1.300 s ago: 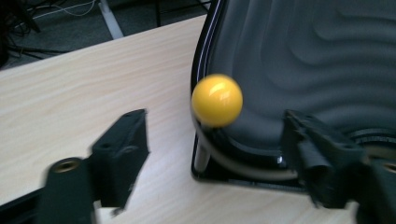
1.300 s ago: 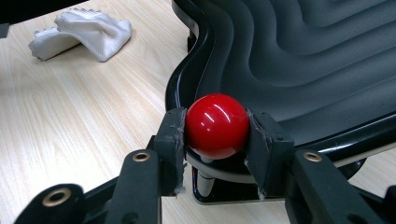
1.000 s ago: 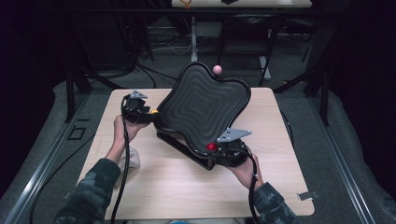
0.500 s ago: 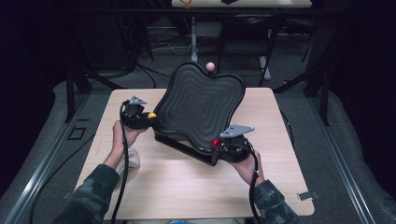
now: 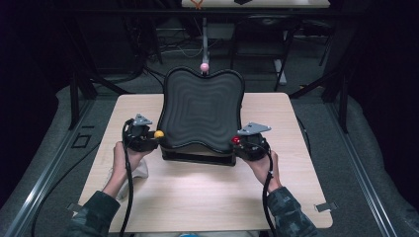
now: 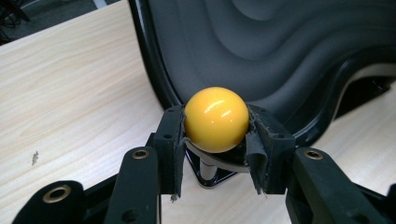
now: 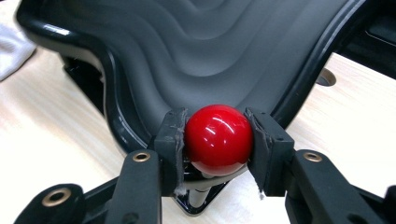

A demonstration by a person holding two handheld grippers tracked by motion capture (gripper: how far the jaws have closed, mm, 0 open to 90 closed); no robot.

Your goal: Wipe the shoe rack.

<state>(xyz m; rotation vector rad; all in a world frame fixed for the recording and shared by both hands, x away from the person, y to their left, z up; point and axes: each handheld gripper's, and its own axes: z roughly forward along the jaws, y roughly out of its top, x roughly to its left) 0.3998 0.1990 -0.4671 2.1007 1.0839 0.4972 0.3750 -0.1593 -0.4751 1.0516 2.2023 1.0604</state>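
Note:
A black wavy tray [image 5: 200, 111] on a dark base stands at the middle of the wooden table [image 5: 197, 192]. A yellow ball knob [image 5: 158, 134] sticks out at the tray's near left corner. My left gripper [image 5: 154, 136] is shut on the yellow knob [image 6: 216, 119], both pads pressing its sides after just closing further. At the near right corner my right gripper [image 5: 239, 143] is shut on a red ball knob [image 5: 235, 140], its pads clamped either side of the red knob [image 7: 218, 139]. A pink ball knob [image 5: 203, 66] stands at the tray's far edge.
A white cloth [image 5: 138, 173] lies on the table under my left hand. Dark frame legs and cables stand beyond the table's far edge. A small tag [image 5: 323, 207] lies at the table's near right corner.
The tray has swung from a skewed, tilted pose to squarely facing me. Both hands moved with it, the left toward me and the right outward to the right.

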